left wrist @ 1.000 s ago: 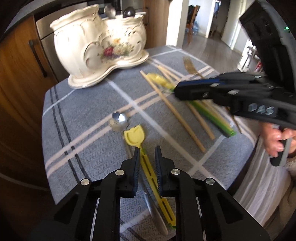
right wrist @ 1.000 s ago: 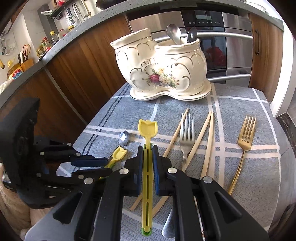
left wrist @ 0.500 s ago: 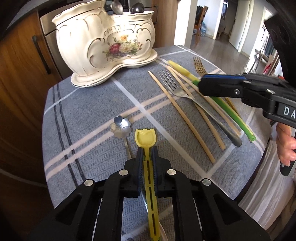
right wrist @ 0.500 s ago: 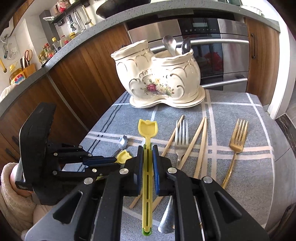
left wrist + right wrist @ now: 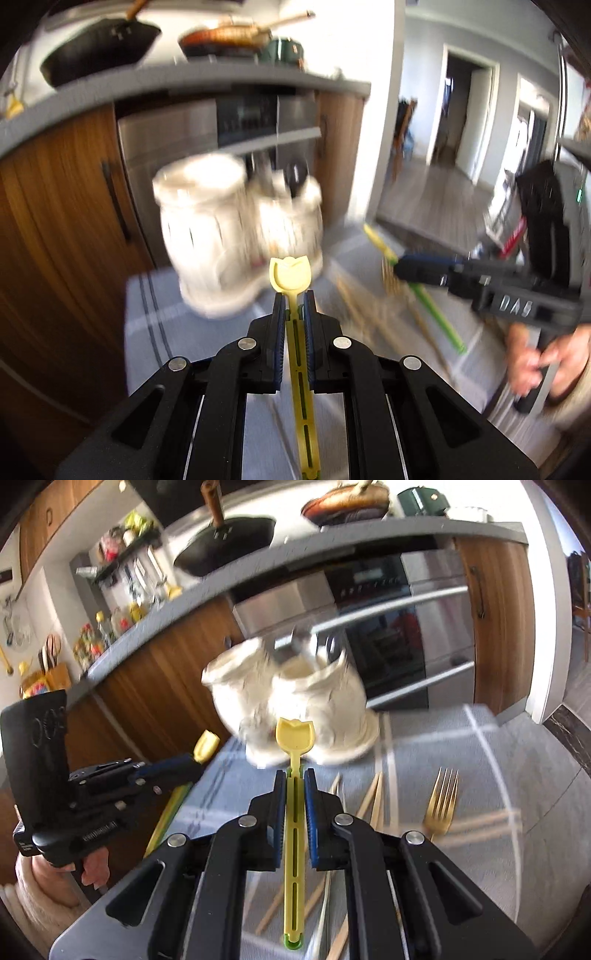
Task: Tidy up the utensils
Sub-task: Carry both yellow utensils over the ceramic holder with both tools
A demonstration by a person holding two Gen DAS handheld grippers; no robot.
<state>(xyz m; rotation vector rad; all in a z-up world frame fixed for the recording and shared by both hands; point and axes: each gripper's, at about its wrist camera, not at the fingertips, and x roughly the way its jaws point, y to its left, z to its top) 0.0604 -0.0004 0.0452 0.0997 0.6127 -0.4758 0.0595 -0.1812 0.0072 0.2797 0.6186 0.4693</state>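
Both grippers clamp a yellow tulip-tipped utensil each: left gripper (image 5: pixel 294 302) on one (image 5: pixel 291 275), right gripper (image 5: pixel 294 781) on another (image 5: pixel 294 734). Handles run lengthwise along the fingers, tips fwd. White holder (image 5: pixel 314 701) lies straight ahead of both; neither hand is clearly nearer.

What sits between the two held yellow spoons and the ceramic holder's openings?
Nothing visible. The left gripper and right gripper each clamp a yellow spoon in open air before the blurred ceramic holder.
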